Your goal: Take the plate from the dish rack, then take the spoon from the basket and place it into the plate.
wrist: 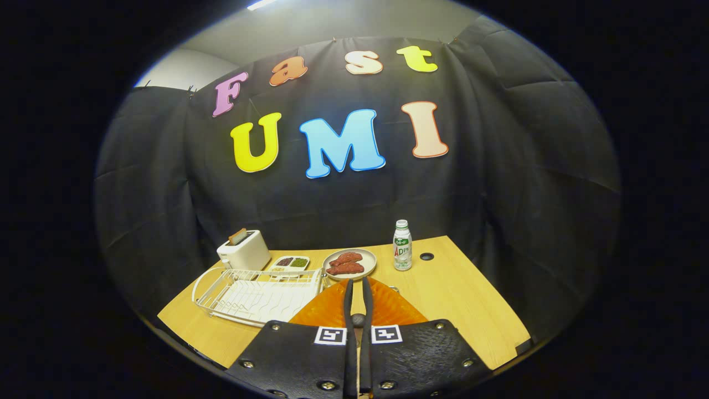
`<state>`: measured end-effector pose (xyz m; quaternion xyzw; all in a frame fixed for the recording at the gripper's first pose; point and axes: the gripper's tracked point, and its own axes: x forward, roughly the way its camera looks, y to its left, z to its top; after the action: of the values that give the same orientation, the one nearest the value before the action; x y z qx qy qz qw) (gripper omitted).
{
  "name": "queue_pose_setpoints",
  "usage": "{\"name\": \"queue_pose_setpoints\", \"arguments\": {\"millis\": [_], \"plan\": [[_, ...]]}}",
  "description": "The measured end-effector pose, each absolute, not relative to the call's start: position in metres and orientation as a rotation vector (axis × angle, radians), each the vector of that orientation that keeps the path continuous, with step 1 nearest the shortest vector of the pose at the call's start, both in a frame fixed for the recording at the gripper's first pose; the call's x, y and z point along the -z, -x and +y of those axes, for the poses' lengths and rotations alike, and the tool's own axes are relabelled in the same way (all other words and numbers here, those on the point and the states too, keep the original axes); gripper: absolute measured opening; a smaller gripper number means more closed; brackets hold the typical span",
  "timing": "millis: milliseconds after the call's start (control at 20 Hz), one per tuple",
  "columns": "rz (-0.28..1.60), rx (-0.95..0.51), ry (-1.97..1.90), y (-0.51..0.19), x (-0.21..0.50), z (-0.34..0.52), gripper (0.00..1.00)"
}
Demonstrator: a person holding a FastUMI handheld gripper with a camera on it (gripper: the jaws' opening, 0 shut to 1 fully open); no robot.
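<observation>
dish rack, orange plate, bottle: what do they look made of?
Dish rack: thin white wire, likely coated metal, open grid. Orange plate, with the gripper fingers nearly closed on its rim: translucent, ridged, glossy, probably plastic or glass. Bottle: white, opaque, label-wrapped with a cap, likely plastic.

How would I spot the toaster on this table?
Start at the wire dish rack on the wooden table, beside the tool, whose fingers are closed on an orange plate. Behind the rack stands the toaster: a pale box with toast poking up.
</observation>
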<state>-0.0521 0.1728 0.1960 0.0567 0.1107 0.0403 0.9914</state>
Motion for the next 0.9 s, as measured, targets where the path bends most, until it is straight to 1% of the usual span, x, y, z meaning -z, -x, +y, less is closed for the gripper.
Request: {"name": "queue_pose_setpoints", "arguments": {"millis": [900], "plan": [[0.360,-0.253,-0.083,0.053,-0.136,0.282,0.02]]}}
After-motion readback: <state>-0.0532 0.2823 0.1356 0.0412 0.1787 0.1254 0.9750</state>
